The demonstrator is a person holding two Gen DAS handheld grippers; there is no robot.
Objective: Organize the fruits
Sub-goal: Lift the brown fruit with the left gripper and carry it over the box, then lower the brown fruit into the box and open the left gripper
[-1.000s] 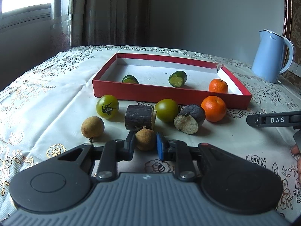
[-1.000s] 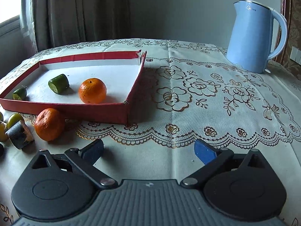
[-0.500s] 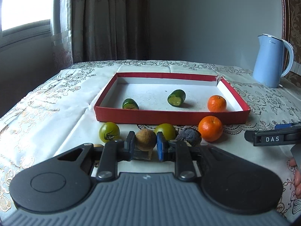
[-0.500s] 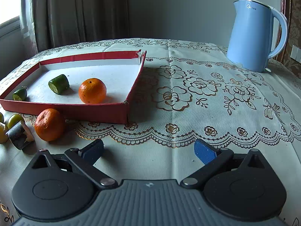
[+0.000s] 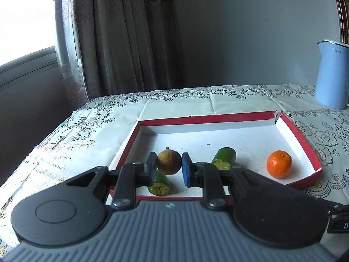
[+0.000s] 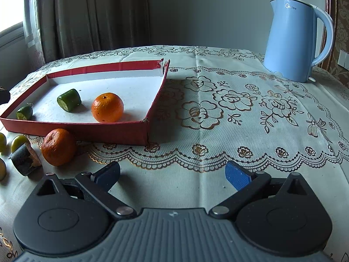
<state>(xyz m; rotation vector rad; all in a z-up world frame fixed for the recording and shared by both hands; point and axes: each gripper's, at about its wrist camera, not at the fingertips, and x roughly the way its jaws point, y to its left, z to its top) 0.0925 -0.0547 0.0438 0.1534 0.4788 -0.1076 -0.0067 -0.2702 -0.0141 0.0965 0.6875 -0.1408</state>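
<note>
The small round brown rough-skinned fruit (image 5: 169,162) sits clamped between the pads of the left gripper (image 5: 169,168), lifted off the tablecloth where it lay a second ago and now carried above the near edge of the shallow red cardboard tray with a white floor (image 5: 301,139); judging by this, the release into the tray comes next. Inside the tray lie two cut green cucumber-like pieces (image 5: 224,158) and (image 5: 160,183) and one orange mandarin (image 5: 279,163). Outside the tray's near wall a second mandarin (image 6: 59,146), a dark cut chunk (image 6: 25,159) and yellow-green round fruits (image 6: 19,142) wait. The right gripper (image 6: 172,174) rests wide open and empty beside the tray's near right corner, unmoved. A pale blue kettle (image 6: 294,39) stands well beyond the tray.
</note>
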